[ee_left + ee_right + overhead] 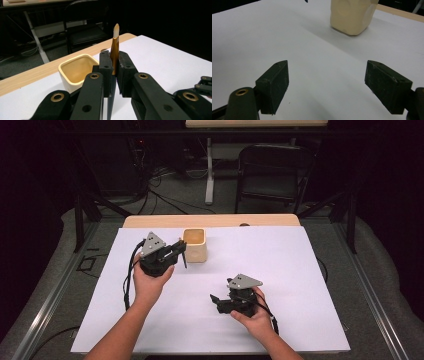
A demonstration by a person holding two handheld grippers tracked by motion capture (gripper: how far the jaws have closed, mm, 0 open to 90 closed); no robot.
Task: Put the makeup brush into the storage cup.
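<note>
My left gripper (181, 249) is shut on a slim brush (115, 42) with a gold ferrule, a pale tip and a dark handle. The tip stands up above the jaws and the handle (184, 259) hangs below them. It hovers just left of a cream square cup (195, 245), whose open mouth (75, 68) lies beside the jaws. My right gripper (216, 301) rests low over the white sheet nearer the front, pointing left, and its jaws (327, 75) stand wide apart with nothing between them. The cup (352, 15) sits farther off, ahead of it.
A white sheet (280, 270) covers most of the wooden table (150, 221). A black chair (272, 175) and a white table leg (210, 170) stand beyond the far edge. Metal rails run along both sides.
</note>
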